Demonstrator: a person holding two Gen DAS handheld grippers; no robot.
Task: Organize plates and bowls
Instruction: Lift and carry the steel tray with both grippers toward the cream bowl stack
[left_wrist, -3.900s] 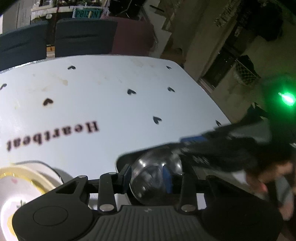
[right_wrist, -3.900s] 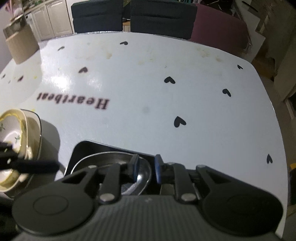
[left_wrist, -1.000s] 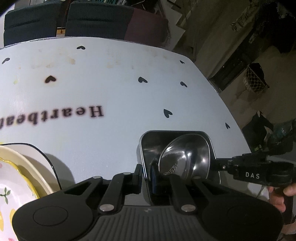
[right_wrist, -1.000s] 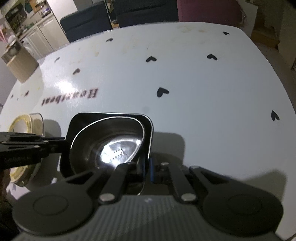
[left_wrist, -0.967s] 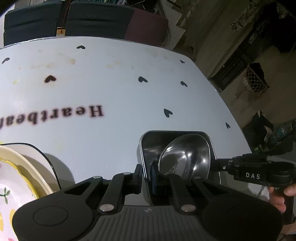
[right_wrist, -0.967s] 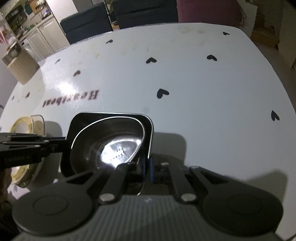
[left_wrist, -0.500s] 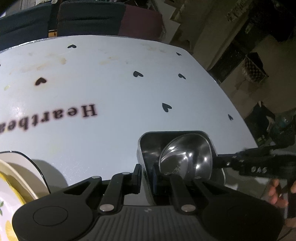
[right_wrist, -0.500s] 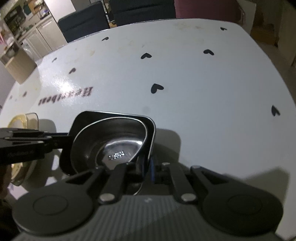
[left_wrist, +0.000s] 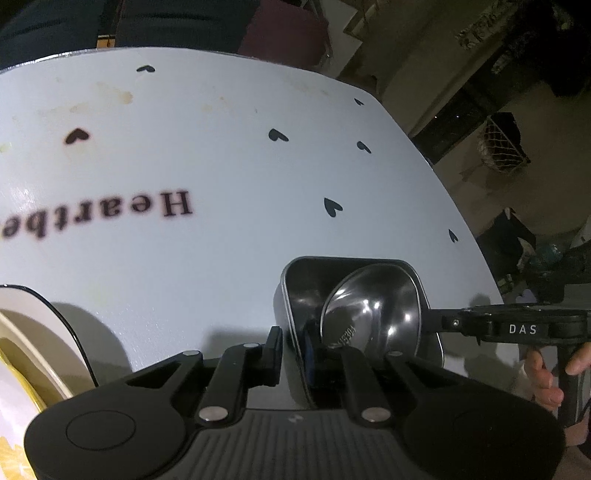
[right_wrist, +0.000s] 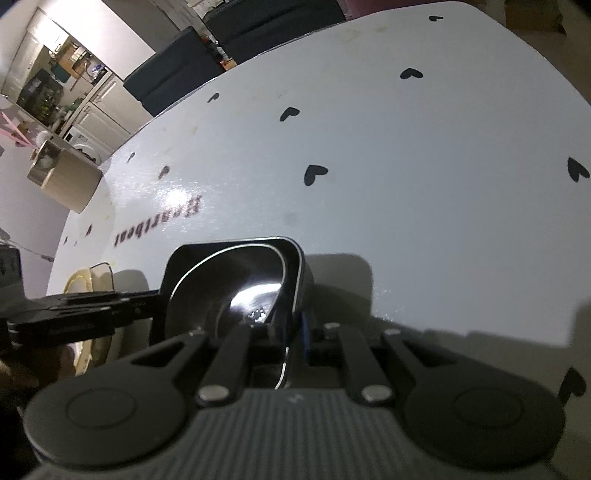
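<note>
A dark square metal dish (left_wrist: 306, 284) holds a round steel bowl (left_wrist: 373, 306) tilted inside it; both are held just above the white table. My left gripper (left_wrist: 291, 350) is shut on the dish's left rim. My right gripper (right_wrist: 291, 339) is shut on the opposite rim of the same dish (right_wrist: 295, 266), with the steel bowl (right_wrist: 229, 291) inside. The right gripper's arm (left_wrist: 517, 326) shows at the right of the left wrist view. A stack of white and yellow plates (left_wrist: 33, 354) lies at the left, also in the right wrist view (right_wrist: 92, 280).
The white table (left_wrist: 221, 147) bears black hearts and the word "Heartbeat" (left_wrist: 110, 214). Dark chairs (right_wrist: 177, 77) stand along the far edge. A beige container (right_wrist: 62, 177) sits at the far left. The table's right edge (left_wrist: 461, 221) drops to the floor.
Both grippers have kept their hold on the dish. It has tilted and risen slightly, and the steel bowl has shifted inside it.
</note>
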